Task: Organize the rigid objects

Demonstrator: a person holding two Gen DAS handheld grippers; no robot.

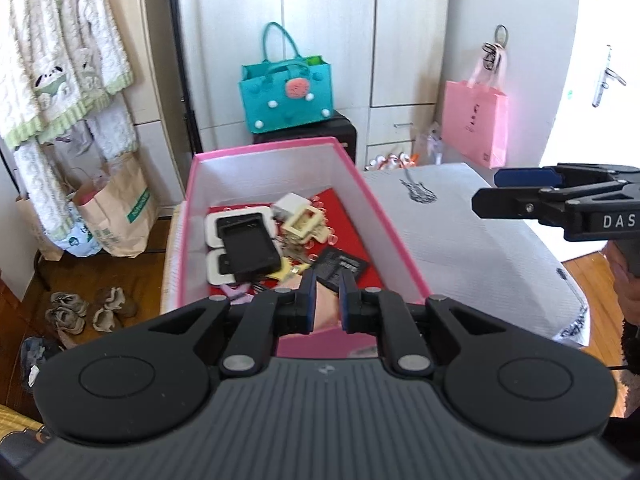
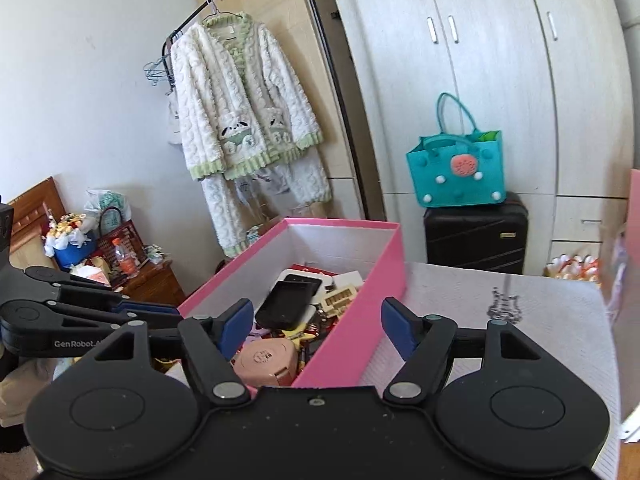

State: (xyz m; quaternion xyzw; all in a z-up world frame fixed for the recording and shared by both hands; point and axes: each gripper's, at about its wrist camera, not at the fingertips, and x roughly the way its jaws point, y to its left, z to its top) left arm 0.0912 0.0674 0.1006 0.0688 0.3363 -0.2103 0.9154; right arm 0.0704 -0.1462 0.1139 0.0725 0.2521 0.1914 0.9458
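Observation:
A pink box (image 1: 280, 146) with white walls and a red floor stands on the white-clothed table (image 1: 460, 240). Inside lie a black phone-shaped tray (image 1: 248, 248), white frames (image 1: 214, 226), a cream switch part (image 1: 302, 222), a black packet (image 1: 340, 268) and a pink rounded case (image 2: 266, 362). My left gripper (image 1: 326, 300) hovers above the box's near end. A narrow gap shows between its blue pads, and nothing is pinched there. My right gripper (image 2: 316, 320) is wide open and empty over the box's near right wall (image 2: 360, 340). It also shows from the side in the left wrist view (image 1: 486, 190).
A teal bag (image 1: 286, 92) sits on a black suitcase (image 2: 476, 236) before the wardrobe. A pink paper bag (image 1: 476, 124) hangs at the right. Fleece clothes (image 2: 240, 112) hang on a rack. Paper bags (image 1: 116, 208) and shoes (image 1: 88, 308) lie on the floor at the left.

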